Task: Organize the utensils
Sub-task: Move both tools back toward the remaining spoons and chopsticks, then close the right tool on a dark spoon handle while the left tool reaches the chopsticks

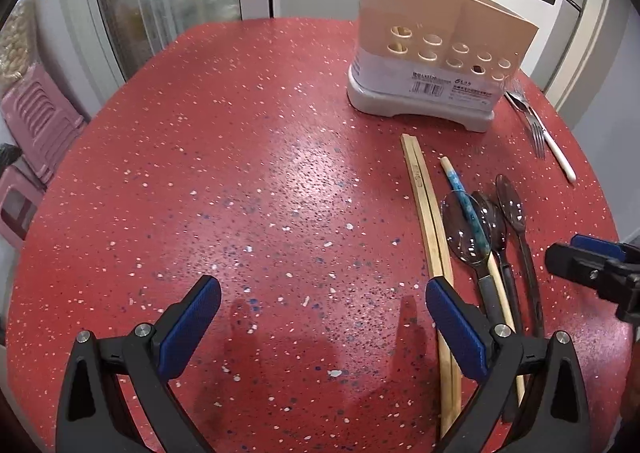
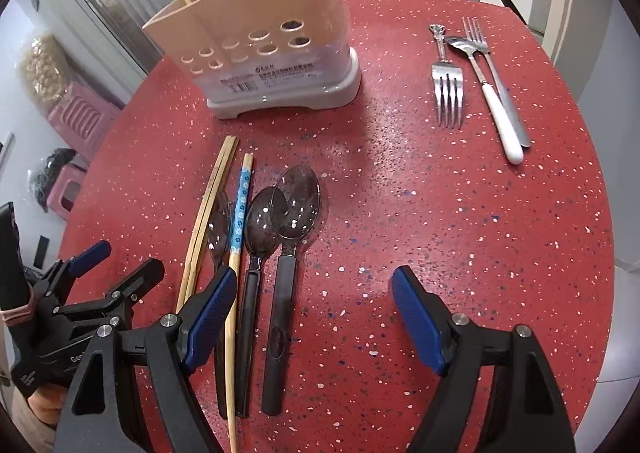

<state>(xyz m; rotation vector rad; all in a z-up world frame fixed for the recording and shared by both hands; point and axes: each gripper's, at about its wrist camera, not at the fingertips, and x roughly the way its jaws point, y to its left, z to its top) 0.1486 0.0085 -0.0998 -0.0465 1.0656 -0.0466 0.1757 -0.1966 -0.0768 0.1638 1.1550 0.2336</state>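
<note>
both tongs, left (image 1: pixel 322 299) and right (image 2: pixel 312 293), spread empty above the red table (image 1: pixel 240 173).

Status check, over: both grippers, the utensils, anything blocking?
Left gripper open, empty; right gripper open, empty. Chopsticks and dark spoons loose on red table, holder behind. Nothing blocking.

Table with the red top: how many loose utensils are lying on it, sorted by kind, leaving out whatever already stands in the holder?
Plain chopsticks: 2
Blue-patterned chopstick: 1
Dark plastic spoons: 3
White-handled spoon: 1
Forks: 2
Total: 9
</note>
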